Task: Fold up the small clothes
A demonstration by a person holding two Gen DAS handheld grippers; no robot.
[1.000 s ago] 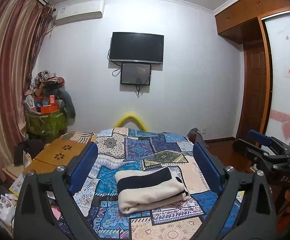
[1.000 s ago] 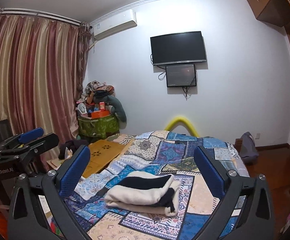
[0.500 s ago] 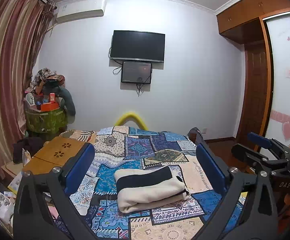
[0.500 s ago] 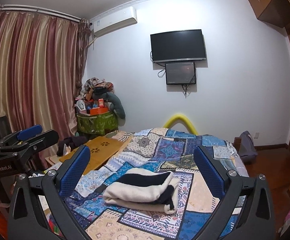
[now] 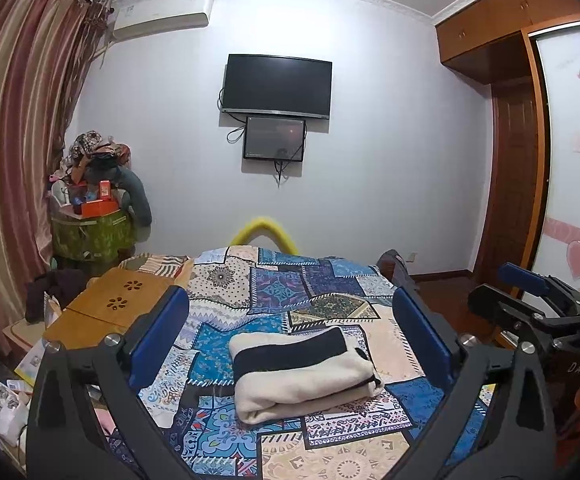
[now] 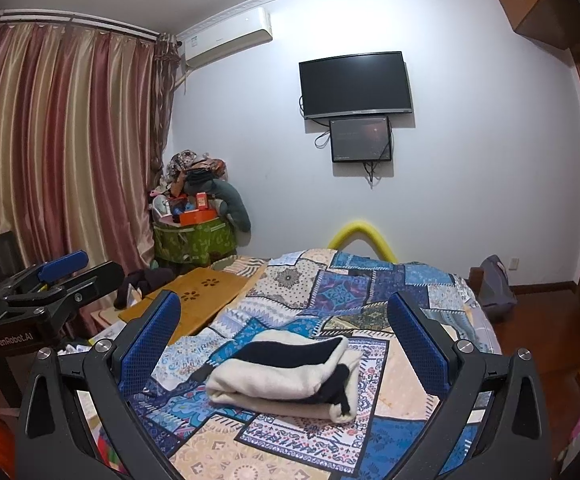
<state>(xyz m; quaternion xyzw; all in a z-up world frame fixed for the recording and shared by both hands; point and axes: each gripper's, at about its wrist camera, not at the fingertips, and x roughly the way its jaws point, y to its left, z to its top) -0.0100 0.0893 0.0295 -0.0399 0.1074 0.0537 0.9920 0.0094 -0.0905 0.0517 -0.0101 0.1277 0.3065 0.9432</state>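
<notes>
A cream and black garment (image 5: 303,372) lies folded into a thick bundle on the patchwork bedspread (image 5: 290,288). My left gripper (image 5: 290,316) hovers above and short of it, jaws wide open, nothing between the blue pads. In the right wrist view the same folded garment (image 6: 286,376) lies ahead of my right gripper (image 6: 284,314), which also stands wide open and empty. Each gripper shows at the edge of the other's view: the right gripper (image 5: 529,300) beside the bed, the left gripper (image 6: 66,276) at the left.
A low wooden lap table (image 5: 118,304) rests on the bed's left side. A heaped green basket (image 5: 90,236) stands in the corner by the curtain (image 5: 6,160). A television (image 5: 278,86) hangs on the far wall, and a wooden wardrobe (image 5: 517,160) stands to the right.
The left gripper's jaws have spread a little wider. Both views have tilted slightly, so the garment sits a bit higher in frame. The folded garment has not moved.
</notes>
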